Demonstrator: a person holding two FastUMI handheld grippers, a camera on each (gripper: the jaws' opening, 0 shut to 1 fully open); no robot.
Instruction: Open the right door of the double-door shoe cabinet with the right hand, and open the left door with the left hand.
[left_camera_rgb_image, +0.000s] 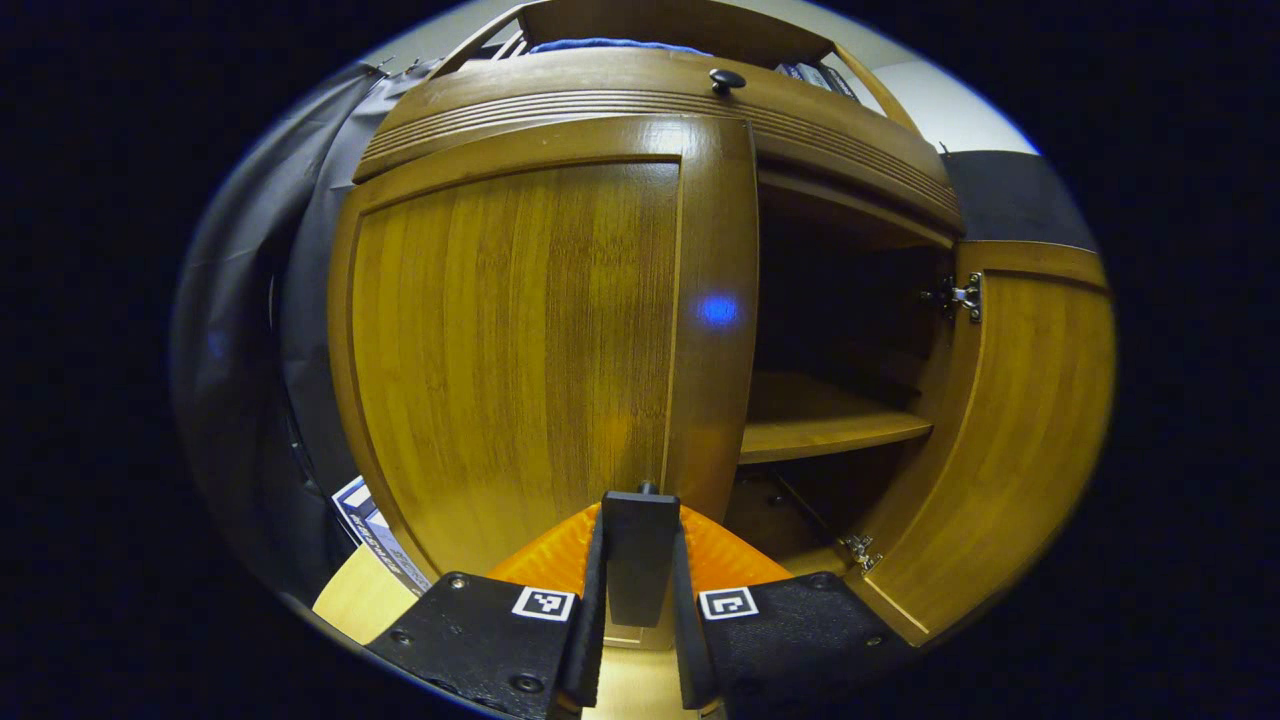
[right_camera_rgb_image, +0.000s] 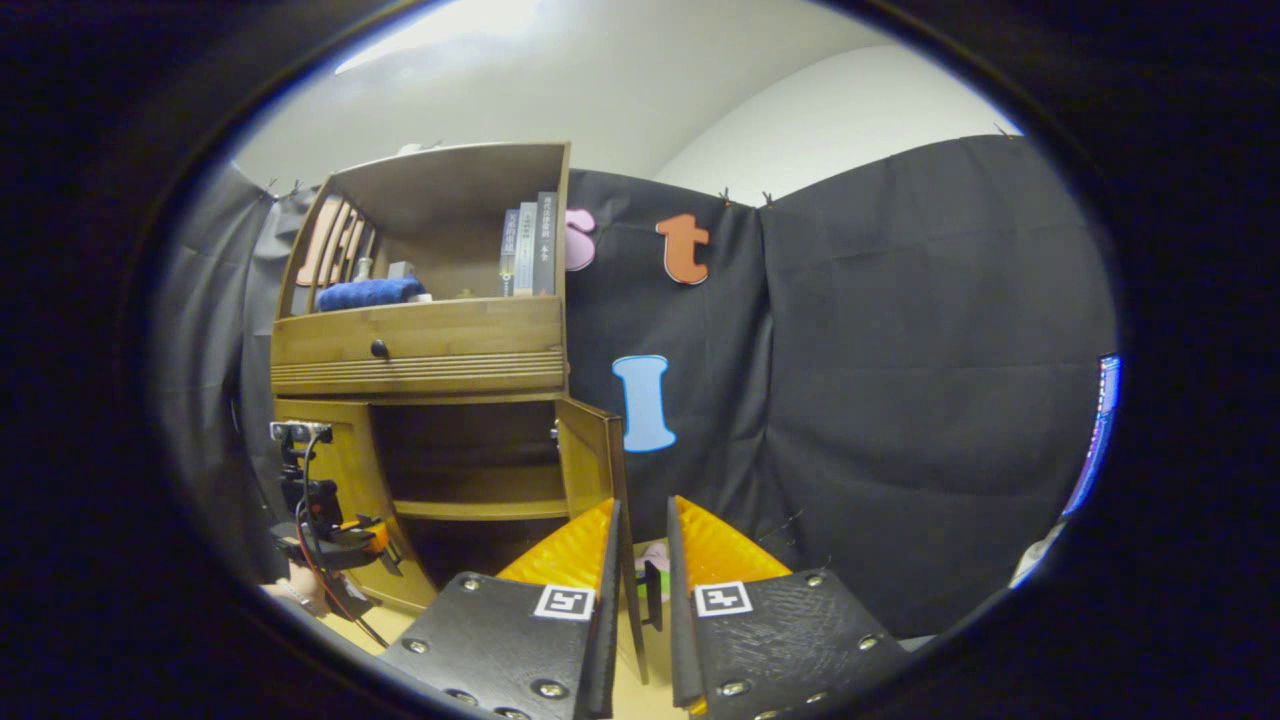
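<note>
Between my left claw (left_camera_rgb_image: 640, 600) fingers stands the dark handle (left_camera_rgb_image: 640, 555) of the left door (left_camera_rgb_image: 520, 340); both fingers press on its sides, so this claw is clamped on the handle. This door is closed, flat against the front of the shoe cabinet (left_camera_rgb_image: 650, 100).

My right claw (right_camera_rgb_image: 640, 610) has its fingers a little apart, and the thin edge of the right door (right_camera_rgb_image: 590, 460) runs down in the gap between them. A small dark handle (right_camera_rgb_image: 652, 592) on this door is also between the fingers, but I cannot tell if they touch it or the door edge. The right door (left_camera_rgb_image: 1010, 430) is swung open, and its hinges (left_camera_rgb_image: 958, 297) are visible on the inner side. Inside the cabinet I see a wooden shelf (left_camera_rgb_image: 830, 425) and a dark space above and under it.

Above the two doors is a drawer front with a round black knob (left_camera_rgb_image: 727, 79). On top of the cabinet, in the right gripper view, a blue folded cloth (right_camera_rgb_image: 368, 292) lies, and some books (right_camera_rgb_image: 530, 245) stand upright near the right side wall. In the same view my left claw (right_camera_rgb_image: 330, 535) is at the left door, with a hand (right_camera_rgb_image: 300, 590) under it.
</note>
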